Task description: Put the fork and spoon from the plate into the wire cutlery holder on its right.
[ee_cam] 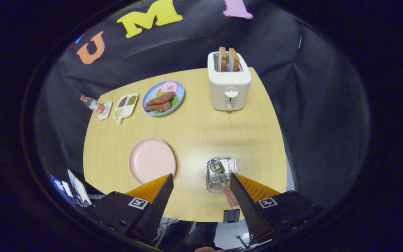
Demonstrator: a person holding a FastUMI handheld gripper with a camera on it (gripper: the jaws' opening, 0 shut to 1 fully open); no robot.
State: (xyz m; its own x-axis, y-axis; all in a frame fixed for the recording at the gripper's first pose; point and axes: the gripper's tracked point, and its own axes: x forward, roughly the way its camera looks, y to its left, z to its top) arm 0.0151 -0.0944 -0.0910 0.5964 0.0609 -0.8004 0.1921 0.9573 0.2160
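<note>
Steel cutlery holder (221, 174) with a utensil (226, 190) standing in it, beside an emptied pink plate (151, 160).

Perforated and shiny, the holder sits on the pale wooden table (201, 129) to the right of the plate, just ahead of the right finger; the utensil has a red-and-white patterned handle leaning out toward the camera, metal head down inside; which piece it is cannot be told; gripper (201, 183) fingers spread wide, gripping nothing; farther off stand a white toaster (228, 82) with two slices and a blue plate of food (163, 98).
</note>
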